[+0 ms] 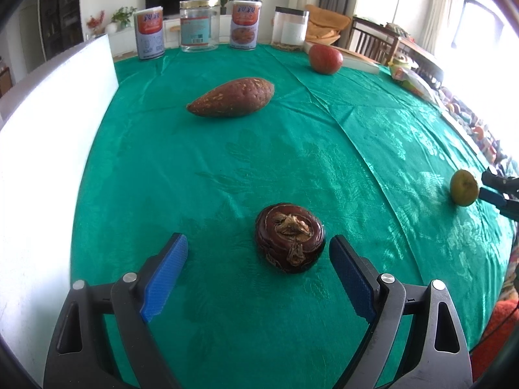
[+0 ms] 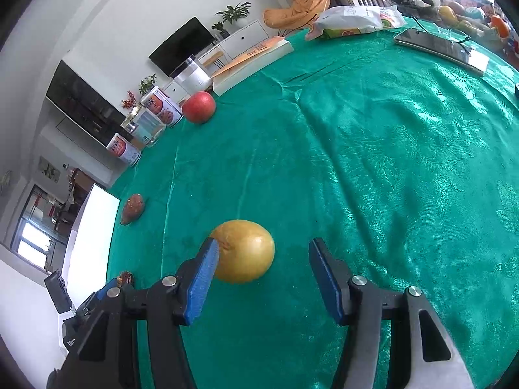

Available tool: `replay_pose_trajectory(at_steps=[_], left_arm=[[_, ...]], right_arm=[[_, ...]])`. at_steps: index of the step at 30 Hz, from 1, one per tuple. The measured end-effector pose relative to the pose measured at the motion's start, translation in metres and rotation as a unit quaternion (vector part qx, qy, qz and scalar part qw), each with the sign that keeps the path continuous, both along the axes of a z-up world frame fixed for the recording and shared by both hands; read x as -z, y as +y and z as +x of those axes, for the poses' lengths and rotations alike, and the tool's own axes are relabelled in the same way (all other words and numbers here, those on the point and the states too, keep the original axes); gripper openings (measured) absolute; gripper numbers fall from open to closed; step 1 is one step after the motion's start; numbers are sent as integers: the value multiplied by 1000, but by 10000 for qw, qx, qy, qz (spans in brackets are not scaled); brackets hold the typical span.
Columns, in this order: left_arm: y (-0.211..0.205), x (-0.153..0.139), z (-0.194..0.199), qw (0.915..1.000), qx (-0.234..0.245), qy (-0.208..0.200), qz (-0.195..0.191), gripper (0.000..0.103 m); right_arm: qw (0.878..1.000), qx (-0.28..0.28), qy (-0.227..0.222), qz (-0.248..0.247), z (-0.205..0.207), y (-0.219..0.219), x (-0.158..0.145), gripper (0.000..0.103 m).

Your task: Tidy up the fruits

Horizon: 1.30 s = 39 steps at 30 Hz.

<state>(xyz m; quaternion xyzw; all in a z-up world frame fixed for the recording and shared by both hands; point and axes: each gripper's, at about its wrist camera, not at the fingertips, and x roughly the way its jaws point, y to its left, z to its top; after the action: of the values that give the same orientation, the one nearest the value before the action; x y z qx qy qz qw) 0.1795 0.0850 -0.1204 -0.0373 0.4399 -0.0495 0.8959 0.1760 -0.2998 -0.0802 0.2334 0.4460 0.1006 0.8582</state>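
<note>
Between our left hand-held gripper's (image 1: 258, 253) spread blue pads (image 1: 168, 269), a dark brown water chestnut (image 1: 289, 237) sits on the green tabletop (image 1: 324, 162), clear of both pads; that hand-held gripper is released. Beyond it we see a sweet potato (image 1: 232, 97) lying mid-cloth and a red apple (image 1: 325, 59) near the far edge, by a book (image 1: 356, 60). Two tins (image 1: 148, 33) and two jars (image 1: 199, 25) line the back edge. At far right, a yellow-green fruit (image 1: 464, 188) rests just in front of our right hand-held gripper's (image 1: 493, 188) tips.

From the right wrist, we find that same fruit (image 2: 244, 251) on the cloth (image 2: 389, 162), touching the left pad (image 2: 202, 282) while the right pad stands apart from it: released, nothing grasped. Farther off lie the apple (image 2: 199, 107) by the tins (image 2: 125, 149), the sweet potato (image 2: 132, 208) beside a white board (image 2: 94, 227), and a snack bag (image 2: 353, 19) and phone (image 2: 434, 45) at the far side.
</note>
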Motion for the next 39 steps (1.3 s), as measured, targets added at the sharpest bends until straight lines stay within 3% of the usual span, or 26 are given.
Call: replay_pose_trajectory(at_steps=[7,11,13,17,20,21,24,27,30,35,39], left_arm=[[6,-5,-7,10000,-65,36,-35,90],[-18,-3,7,9994,224,43,243,88],[-28,1,12,9984,321,90,460,88],[-34,3,14,9974,321,84,644,87],[-34,0,14,9974,324,44,636,64],[-34,-1,15,9974,356,47,628,49],[-35,-3,17,9976,355,113,591,45],[-31,-12,8,9990,314,119,310,45],[-23,-38,-12,9989,313,78,-343,44],[6,-120,-57,9892,340,-332,-1388,44],[60,-187,-94,9833,27,-904,-1580,45]], right_arm=[[9987,-397,74,-312,-4,21,3,63],[9981,-471,132,-384,1,33,0,66],[9981,-330,194,-491,6,31,-4,73],[9952,-470,541,-670,24,37,-6,73],[9885,-733,727,-1105,34,55,-2,73],[9862,-736,806,-1242,36,59,0,73],[9835,-619,1068,-1319,39,60,9,52],[9853,-545,1006,-1271,33,59,3,52],[9887,-762,806,-1012,21,71,-16,52],[9839,-1654,230,-636,3,139,-76,52],[9646,-2600,-302,-334,-15,224,-130,52]])
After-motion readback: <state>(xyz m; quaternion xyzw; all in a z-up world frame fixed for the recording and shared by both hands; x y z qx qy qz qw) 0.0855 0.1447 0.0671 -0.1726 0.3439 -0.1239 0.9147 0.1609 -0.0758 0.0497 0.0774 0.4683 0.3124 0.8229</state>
